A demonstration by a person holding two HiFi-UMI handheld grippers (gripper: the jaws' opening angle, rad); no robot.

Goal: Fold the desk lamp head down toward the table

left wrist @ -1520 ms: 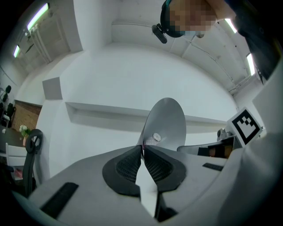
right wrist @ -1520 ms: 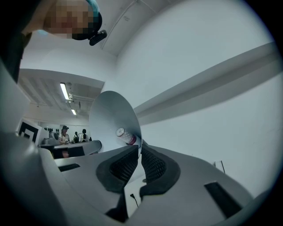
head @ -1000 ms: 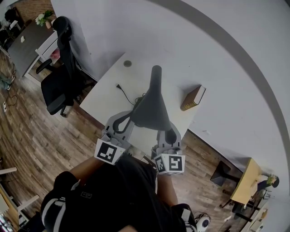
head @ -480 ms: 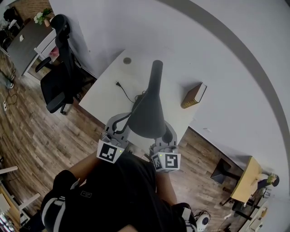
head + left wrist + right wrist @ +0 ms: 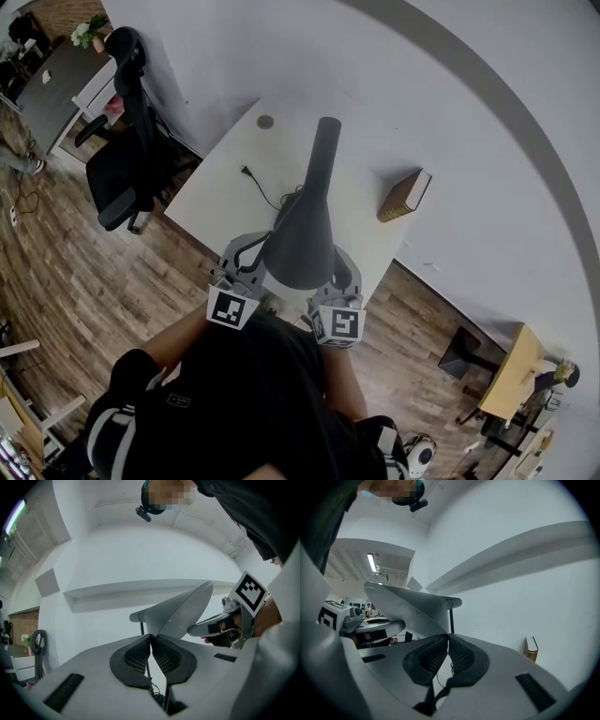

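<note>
A grey cone-shaped desk lamp head [image 5: 302, 239] stands over the white table [image 5: 216, 202], its wide rim toward me and its thin neck [image 5: 323, 150] running away to the wall. My left gripper [image 5: 251, 262] is shut on the left side of the rim. My right gripper [image 5: 343, 274] is shut on the right side. In the left gripper view the lamp head [image 5: 183, 613] runs down into the closed pads [image 5: 138, 656], with the right gripper [image 5: 208, 629] beyond. In the right gripper view the lamp head [image 5: 412, 606] meets the closed pads [image 5: 461, 656].
A black power cord [image 5: 258, 187] lies on the table under the lamp. A brown book [image 5: 403, 195] stands at the table's right end by the wall, and shows as the book [image 5: 530, 648] in the right gripper view. A black office chair [image 5: 127, 141] stands left of the table.
Both grippers have come down together with the lamp head's rim. The shade has tipped lower and now covers more of the jaws in the head view.
</note>
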